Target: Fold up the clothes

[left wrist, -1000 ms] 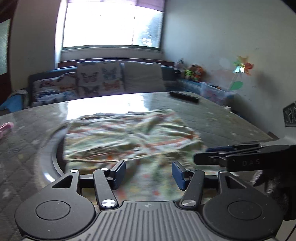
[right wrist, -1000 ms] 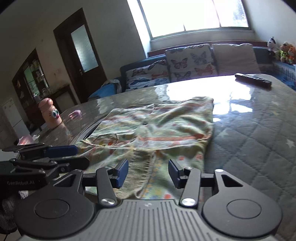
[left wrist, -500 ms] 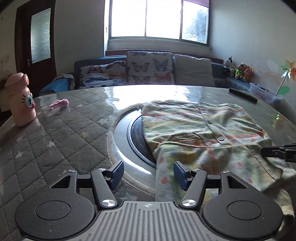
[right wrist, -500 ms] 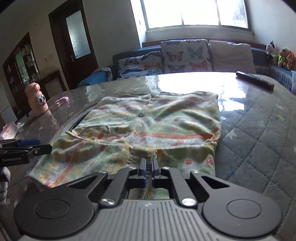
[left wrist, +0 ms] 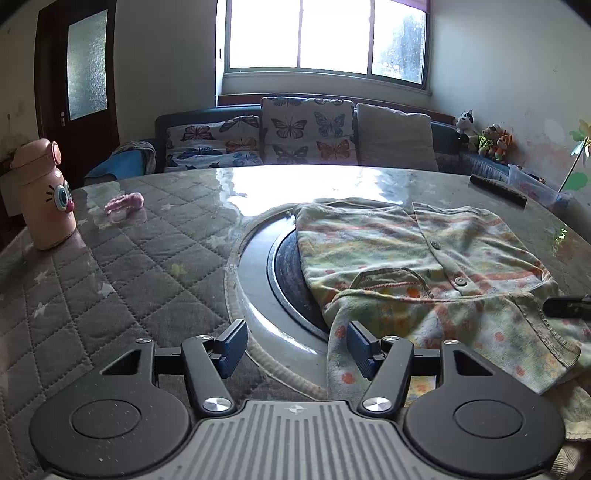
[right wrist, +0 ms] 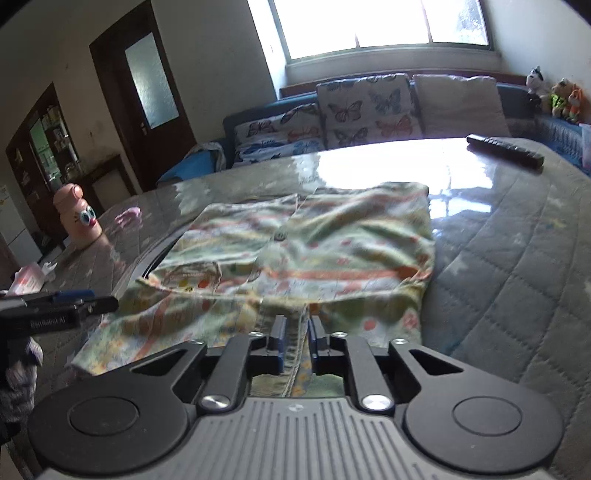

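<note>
On the big grey table (left wrist: 129,295) lies a little shirt (left wrist: 406,258) with green, yellow and orange spots and stripes. It is spread out flat with its front up, and small buttons run down the middle. Part of it covers a dark round ring (left wrist: 258,277) set into the table top.

From the left camera, the shirt lies at about 2 o'clock from the left claw (left wrist: 295,347). This claw is released, with its jaws wide apart and nothing between them, only the table and the ring below. A sleeve end of the shirt lies just beside the pad on the 3 o'clock side. I cannot tell if it touches the pad.

From the right camera, the right claw (right wrist: 295,339) is at the near edge of the shirt, at 6 o'clock. Its jaws stand only a little apart, and the ribbed hem of the shirt sits between them. The jaws have just been opening. I cannot tell if the pads are pressing on the cloth.

A pink bottle (left wrist: 44,195) with a funny face stands upright at 9 o'clock, well apart from the shirt. A small pink thing (left wrist: 123,203) lies near it. A black remote (left wrist: 496,190) lies at the far side of the table at 2 o'clock. Past the table, at 12 o'clock, a sofa holds butterfly cushions (left wrist: 306,131) under a bright window (left wrist: 325,33). Soft toys (left wrist: 491,138) sit at the sofa's end.
</note>
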`<action>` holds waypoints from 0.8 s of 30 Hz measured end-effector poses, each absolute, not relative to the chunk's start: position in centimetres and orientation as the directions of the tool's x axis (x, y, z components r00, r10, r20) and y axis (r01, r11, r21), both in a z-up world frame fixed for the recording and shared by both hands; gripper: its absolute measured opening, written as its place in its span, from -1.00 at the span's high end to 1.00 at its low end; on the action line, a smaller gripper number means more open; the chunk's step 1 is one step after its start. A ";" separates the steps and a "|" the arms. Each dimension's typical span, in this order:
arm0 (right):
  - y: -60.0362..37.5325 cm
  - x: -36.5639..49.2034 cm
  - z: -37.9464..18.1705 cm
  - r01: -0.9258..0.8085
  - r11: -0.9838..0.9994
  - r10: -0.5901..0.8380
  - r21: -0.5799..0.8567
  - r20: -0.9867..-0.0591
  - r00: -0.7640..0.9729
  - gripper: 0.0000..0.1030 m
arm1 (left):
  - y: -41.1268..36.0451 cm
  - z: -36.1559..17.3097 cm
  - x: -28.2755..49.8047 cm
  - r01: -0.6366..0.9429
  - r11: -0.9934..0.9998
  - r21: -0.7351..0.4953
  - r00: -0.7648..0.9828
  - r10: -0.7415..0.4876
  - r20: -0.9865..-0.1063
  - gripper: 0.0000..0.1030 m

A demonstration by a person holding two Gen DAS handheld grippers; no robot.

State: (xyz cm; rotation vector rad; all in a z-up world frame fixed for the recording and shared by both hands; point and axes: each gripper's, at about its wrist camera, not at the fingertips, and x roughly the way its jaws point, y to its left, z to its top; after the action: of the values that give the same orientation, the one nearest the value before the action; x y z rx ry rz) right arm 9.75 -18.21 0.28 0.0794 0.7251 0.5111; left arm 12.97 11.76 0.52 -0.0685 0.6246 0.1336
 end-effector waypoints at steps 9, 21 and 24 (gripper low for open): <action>-17.1 9.0 0.5 -0.443 0.872 0.472 0.207 -0.596 0.650 0.88 | 11.9 0.9 13.6 -0.160 0.987 -0.013 0.803 0.123 -0.583 -0.23; -18.1 9.2 1.3 -0.401 0.898 0.427 0.181 -0.579 0.695 0.84 | 11.1 0.6 14.5 -0.126 0.992 0.008 0.803 0.107 -0.586 -0.23; -18.3 9.1 1.4 -0.398 0.901 0.421 0.174 -0.574 0.702 0.80 | 10.6 0.6 15.1 -0.105 0.994 0.026 0.805 0.100 -0.585 -0.23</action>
State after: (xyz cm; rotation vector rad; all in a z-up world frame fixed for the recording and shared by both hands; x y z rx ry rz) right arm 9.15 -18.28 1.40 0.0375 0.6480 0.4554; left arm 15.10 10.57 0.56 -0.0072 0.6259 0.1099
